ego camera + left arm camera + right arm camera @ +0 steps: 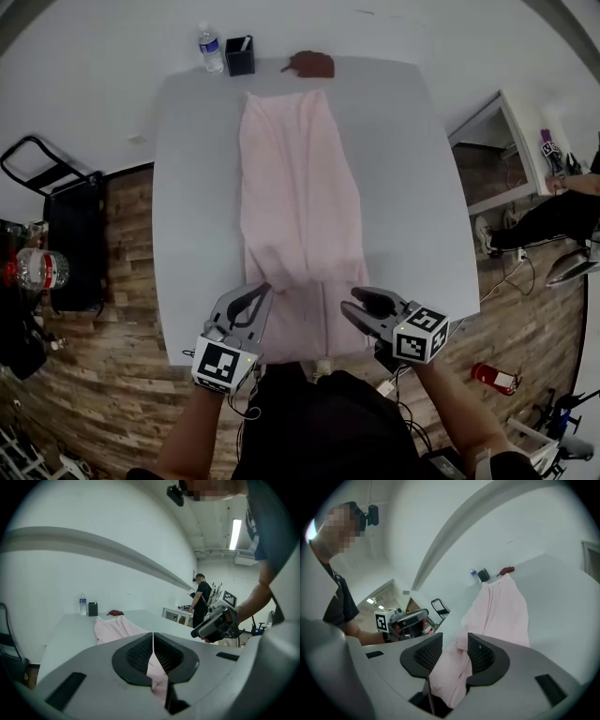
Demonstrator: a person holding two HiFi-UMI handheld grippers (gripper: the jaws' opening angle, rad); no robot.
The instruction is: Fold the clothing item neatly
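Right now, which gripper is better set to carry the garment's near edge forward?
Left. The left gripper has its jaws pinched shut on the pink garment. The right gripper has its jaws apart with fabric loose between them, so it probably needs to regrip first.

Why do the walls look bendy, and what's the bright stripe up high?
Left gripper view: the wide lens curves the wall ledge, and the stripe is a ceiling light. Right gripper view: same curving. Head view: table edges bow, corners go dark.

Garment (pixel 298 187) lies lengthwise on table (pixel 403 187), bottle (pixel 212 49) and box (pixel 240 56) behind it.
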